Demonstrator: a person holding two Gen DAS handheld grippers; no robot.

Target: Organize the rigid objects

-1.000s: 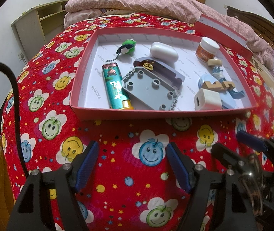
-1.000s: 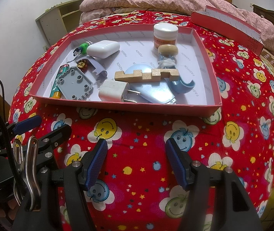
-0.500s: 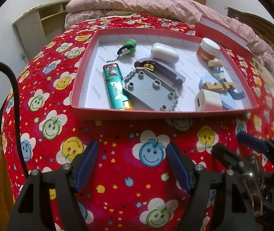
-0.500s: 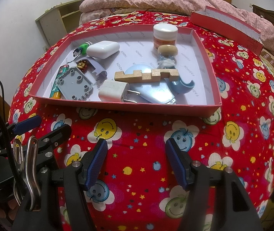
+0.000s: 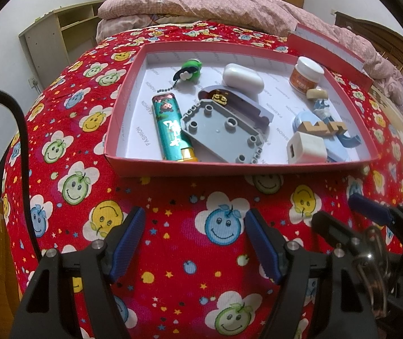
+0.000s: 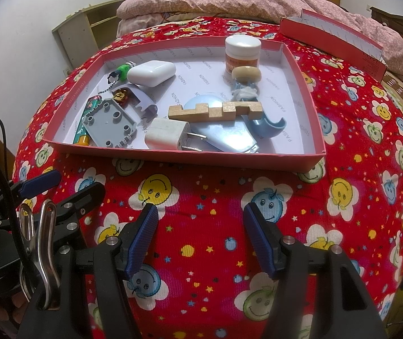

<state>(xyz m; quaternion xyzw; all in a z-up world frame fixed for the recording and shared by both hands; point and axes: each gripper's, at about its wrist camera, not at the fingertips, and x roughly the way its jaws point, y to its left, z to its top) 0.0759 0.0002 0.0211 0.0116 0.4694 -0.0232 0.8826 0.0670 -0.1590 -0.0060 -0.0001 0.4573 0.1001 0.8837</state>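
A shallow red box lies on the bed with several small objects inside. Among them are a teal lighter, a grey studded plate, a white case, a white charger plug, a notched wooden piece, and an orange jar with a white lid. My left gripper hovers open over the bedspread in front of the box, empty. My right gripper stands open beside it, also empty.
The red smiley-patterned bedspread covers the bed. The red box lid lies behind the box at the right. A pink quilt is piled at the bed's far end. A wooden shelf stands by the wall at left.
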